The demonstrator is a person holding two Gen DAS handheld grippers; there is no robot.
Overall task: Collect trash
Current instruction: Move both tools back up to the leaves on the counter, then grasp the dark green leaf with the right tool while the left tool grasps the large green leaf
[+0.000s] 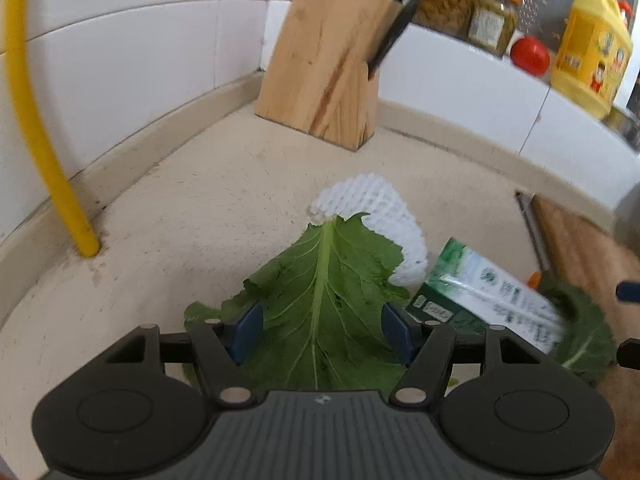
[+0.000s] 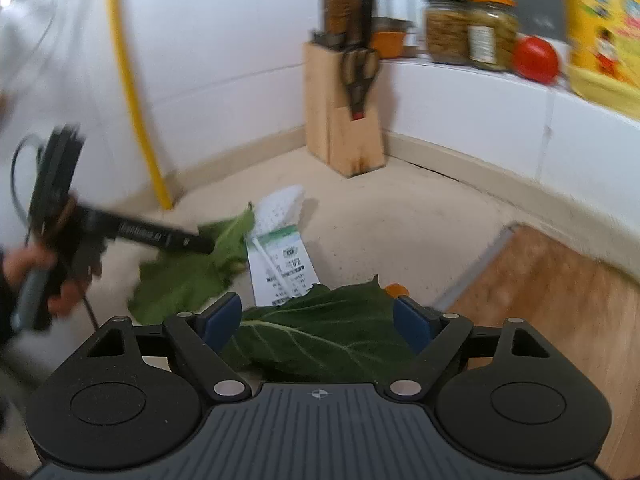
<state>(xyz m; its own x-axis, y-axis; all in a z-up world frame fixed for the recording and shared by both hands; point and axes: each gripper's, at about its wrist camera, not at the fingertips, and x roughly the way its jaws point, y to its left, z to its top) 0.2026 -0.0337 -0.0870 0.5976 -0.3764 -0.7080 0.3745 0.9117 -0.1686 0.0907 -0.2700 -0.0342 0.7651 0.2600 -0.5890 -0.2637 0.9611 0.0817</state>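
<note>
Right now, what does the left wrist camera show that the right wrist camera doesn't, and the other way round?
Only the left wrist view shows the left tool head-on, its jaws standing apart around a green leaf.

Only the right wrist view shows the person's hand holding that tool, and the right tool, jaws apart, over a darker leaf.

Both show the white foam net, milk carton, knife block, yellow pipe, jars, red tomato, yellow oil jug and wooden cutting board.
</note>
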